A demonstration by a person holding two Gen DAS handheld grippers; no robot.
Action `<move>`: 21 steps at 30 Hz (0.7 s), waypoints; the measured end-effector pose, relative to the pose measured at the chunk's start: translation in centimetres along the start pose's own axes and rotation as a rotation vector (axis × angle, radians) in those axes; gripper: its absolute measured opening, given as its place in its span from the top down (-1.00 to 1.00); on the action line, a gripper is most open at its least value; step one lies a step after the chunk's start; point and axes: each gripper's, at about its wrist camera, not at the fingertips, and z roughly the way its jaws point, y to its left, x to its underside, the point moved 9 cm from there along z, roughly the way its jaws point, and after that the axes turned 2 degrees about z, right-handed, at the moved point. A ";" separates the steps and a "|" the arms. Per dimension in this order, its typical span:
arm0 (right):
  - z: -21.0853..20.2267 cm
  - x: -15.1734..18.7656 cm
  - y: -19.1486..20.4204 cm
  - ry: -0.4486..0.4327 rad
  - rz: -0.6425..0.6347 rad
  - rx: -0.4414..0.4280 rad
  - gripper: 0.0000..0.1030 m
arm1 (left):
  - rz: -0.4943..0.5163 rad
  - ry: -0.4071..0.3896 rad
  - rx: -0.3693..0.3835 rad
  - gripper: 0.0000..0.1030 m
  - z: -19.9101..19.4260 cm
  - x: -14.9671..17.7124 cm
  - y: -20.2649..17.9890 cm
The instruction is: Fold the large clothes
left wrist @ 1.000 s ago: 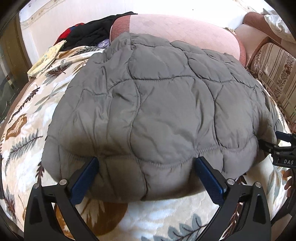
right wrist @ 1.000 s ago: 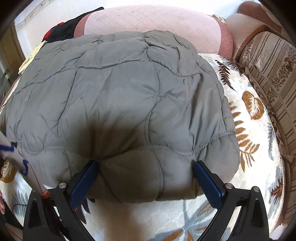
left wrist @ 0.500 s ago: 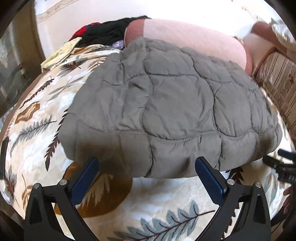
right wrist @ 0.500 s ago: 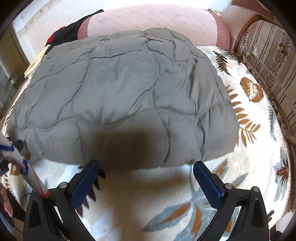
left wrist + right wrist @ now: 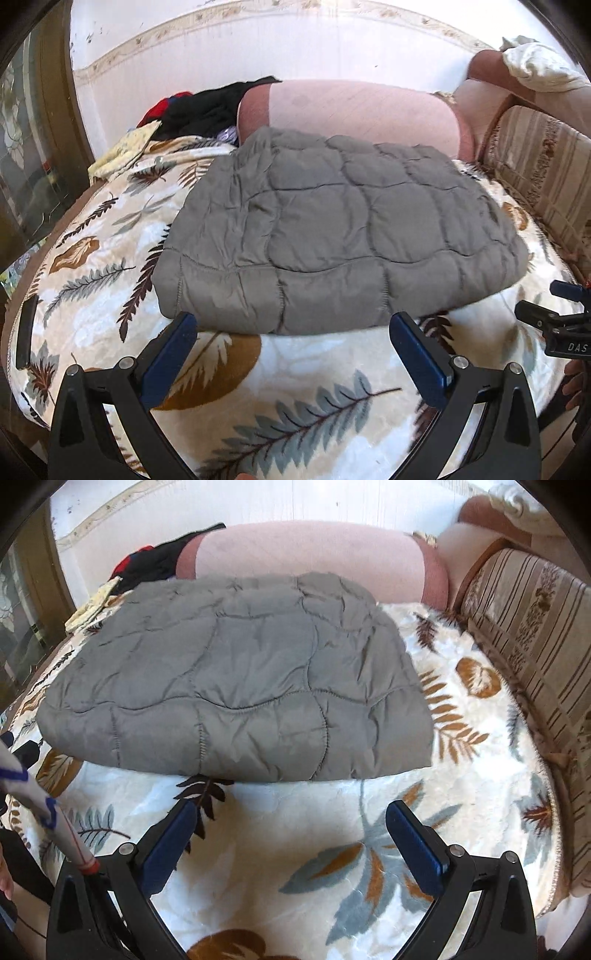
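A grey quilted jacket [image 5: 332, 236] [image 5: 236, 686] lies folded into a flat rectangle on a leaf-patterned blanket [image 5: 295, 402] [image 5: 369, 834]. My left gripper [image 5: 293, 343] is open, just short of the jacket's near edge, with nothing between its blue pads. My right gripper [image 5: 290, 834] is open too, a little further back from the near edge, holding nothing. The right gripper's black tip [image 5: 561, 321] shows at the right edge of the left wrist view.
A pink bolster [image 5: 354, 110] [image 5: 310, 557] lies behind the jacket. Dark and red clothes [image 5: 207, 110] and a yellow cloth [image 5: 122, 151] sit at the back left. A striped sofa arm [image 5: 532, 627] borders the right side. A glass door [image 5: 22, 155] stands at left.
Both grippers have drawn back from the jacket's near edge, which earlier lay between their fingers. The jacket now rests flat on the blanket.
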 end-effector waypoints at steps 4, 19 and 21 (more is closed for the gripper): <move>-2.2 0.3 0.0 -0.044 -0.004 0.002 -1.00 | -0.017 -0.003 0.036 -1.00 -1.8 0.7 -0.6; -9.8 2.3 1.4 -0.180 -0.030 0.019 -1.00 | 0.018 -0.058 -0.060 -1.00 -7.9 3.3 -0.2; -10.4 2.5 1.6 -0.183 -0.037 0.020 -1.00 | 0.028 -0.082 -0.076 -1.00 -8.7 3.2 -0.1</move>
